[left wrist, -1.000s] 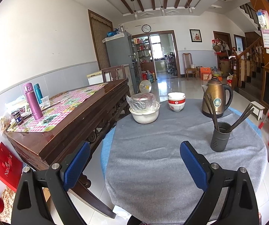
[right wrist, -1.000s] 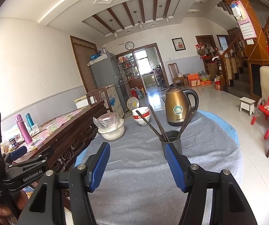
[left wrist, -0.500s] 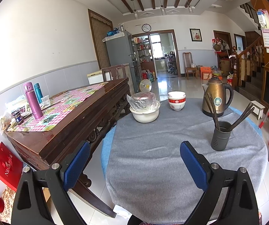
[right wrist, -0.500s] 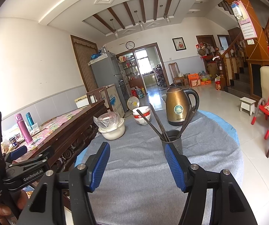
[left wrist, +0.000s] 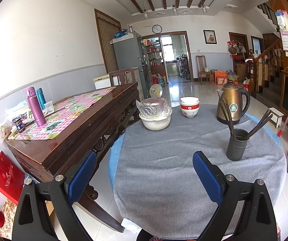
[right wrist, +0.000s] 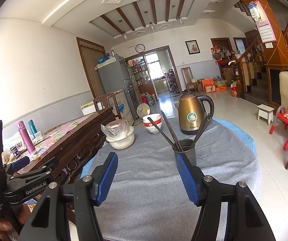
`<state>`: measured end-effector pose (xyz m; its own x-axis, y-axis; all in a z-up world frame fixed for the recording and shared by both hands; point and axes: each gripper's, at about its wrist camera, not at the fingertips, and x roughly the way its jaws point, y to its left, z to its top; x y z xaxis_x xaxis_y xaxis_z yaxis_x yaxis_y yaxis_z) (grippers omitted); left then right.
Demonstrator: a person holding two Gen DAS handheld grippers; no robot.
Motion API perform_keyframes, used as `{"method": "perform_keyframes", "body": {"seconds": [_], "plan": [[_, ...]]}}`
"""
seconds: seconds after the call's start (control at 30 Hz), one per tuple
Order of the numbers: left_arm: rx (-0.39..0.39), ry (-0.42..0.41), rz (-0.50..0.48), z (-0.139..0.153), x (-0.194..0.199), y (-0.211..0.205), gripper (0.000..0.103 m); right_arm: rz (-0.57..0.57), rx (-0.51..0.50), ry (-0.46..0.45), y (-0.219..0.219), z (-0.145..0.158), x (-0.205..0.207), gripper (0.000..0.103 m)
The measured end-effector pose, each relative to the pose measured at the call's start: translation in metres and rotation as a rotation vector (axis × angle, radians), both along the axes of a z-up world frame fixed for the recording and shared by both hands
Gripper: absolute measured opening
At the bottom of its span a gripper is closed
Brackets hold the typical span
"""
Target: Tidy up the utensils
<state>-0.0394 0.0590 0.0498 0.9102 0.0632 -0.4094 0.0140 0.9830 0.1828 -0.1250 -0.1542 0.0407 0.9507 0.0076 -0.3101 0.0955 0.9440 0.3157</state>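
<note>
Still no change since earlier frames: left gripper (left wrist: 142,172) and right gripper (right wrist: 146,172) hover, fingers apart, empty; chopsticks (right wrist: 165,129) in holder (right wrist: 185,149) on bench (left wrist: 164,160).

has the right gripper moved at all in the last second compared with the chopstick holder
No. In the right wrist view the right gripper sits just as before against the chopstick holder, its right pad overlapping the holder's base.

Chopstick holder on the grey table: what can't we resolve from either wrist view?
- Chopstick count: the dark sticks overlap; too thin to separate in either view.
- Chopstick tips: hidden inside the holder.
- Holder base, right wrist view: covered by the right gripper pad.
- Covered bowl contents: plastic wrap glare hides them.
- Kettle label text: too small.
- Table near edge: cut off by the frame and jaws.
</note>
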Motion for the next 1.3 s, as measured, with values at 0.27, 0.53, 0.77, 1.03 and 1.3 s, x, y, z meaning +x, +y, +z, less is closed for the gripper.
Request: {"method": "perform_keyframes", "body": {"seconds": [0.27, 0.53, 0.77, 1.03, 1.3], "plan": [[-0.001, 0.004, 0.001, -0.001, -0.0004, 0.0006, 0.096, 0.002, 0.001, 0.002, 0.0006, -0.0003, 0.0003, 0.065], [-0.003, 0.009, 0.003, -0.0017, 0.0007, 0.0032, 0.096, 0.004, -0.002, 0.0, 0.0012, -0.0013, 0.001, 0.065], [-0.004, 0.012, 0.006, -0.0016, 0.0016, 0.0042, 0.096, 0.004, -0.004, -0.001, 0.0014, -0.001, 0.0011, 0.065], [-0.003, 0.016, 0.008, -0.003, 0.0024, 0.006, 0.096, 0.007, -0.003, 0.0, 0.0015, -0.0009, 0.0014, 0.065], [-0.005, 0.021, 0.01, -0.0044, 0.0033, 0.0068, 0.096, 0.007, -0.005, 0.001, 0.0019, -0.0008, 0.002, 0.065]]}}
